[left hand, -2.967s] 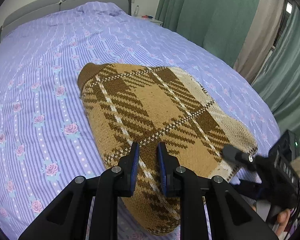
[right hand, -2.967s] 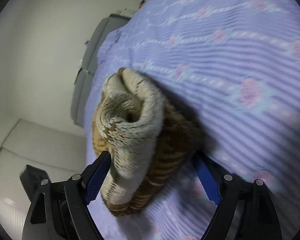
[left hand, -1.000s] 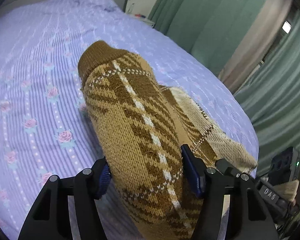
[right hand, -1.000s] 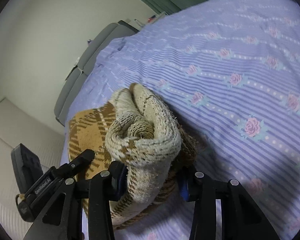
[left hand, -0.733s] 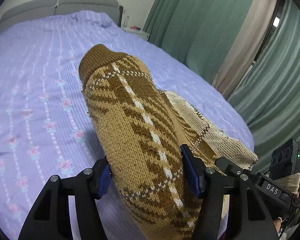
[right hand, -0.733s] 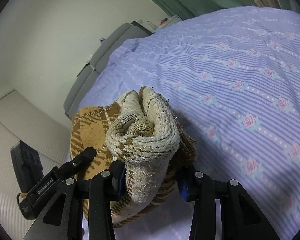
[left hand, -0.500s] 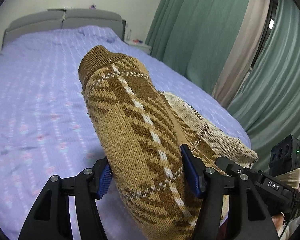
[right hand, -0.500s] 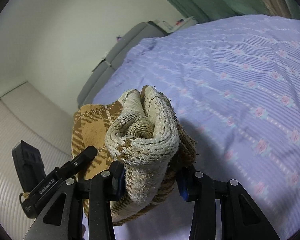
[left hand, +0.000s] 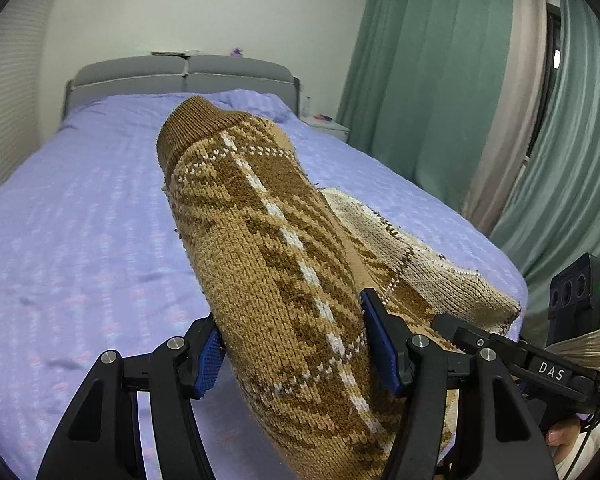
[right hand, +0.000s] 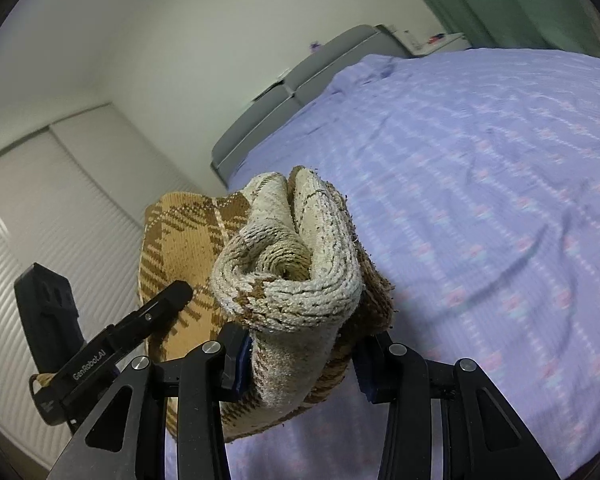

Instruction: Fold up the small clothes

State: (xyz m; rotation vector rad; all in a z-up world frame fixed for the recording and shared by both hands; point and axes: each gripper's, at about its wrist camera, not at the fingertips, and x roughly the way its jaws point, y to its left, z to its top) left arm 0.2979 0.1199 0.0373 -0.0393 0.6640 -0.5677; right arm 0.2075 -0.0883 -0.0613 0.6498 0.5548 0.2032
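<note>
The folded brown-and-cream plaid knitted sweater (left hand: 284, 264) is held above the lilac floral-striped bed (left hand: 80, 240). The left gripper (left hand: 296, 356) has its fingers partly open, clamped on the bundle's brown plaid end. The right gripper (right hand: 300, 360) has its fingers closed narrower on the cream end. Compared with one second earlier, both grips are unchanged; the sweater is higher, with more wall and headboard (left hand: 180, 76) visible.
</note>
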